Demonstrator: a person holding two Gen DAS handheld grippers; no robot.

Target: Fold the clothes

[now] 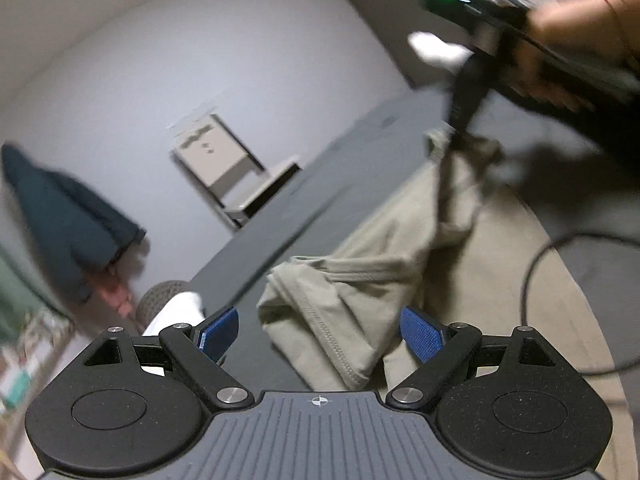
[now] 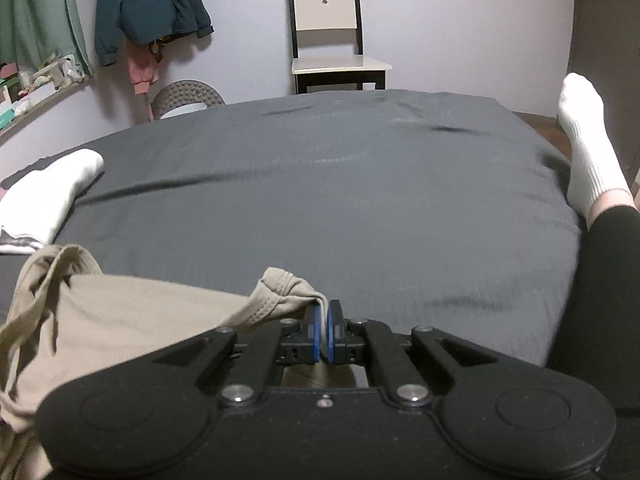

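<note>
The khaki shirt (image 2: 120, 320) lies rumpled on the bed (image 2: 340, 184); the right gripper (image 2: 324, 330) pinches its hem, the left gripper (image 1: 320, 334) gapes wide.

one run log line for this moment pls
left claw: open, near shirt | right claw: shut on shirt edge | bed: shirt unfolded

black gripper (image 2: 323, 334), blue pads (image 1: 422, 334), white socks (image 2: 588, 148)
</note>
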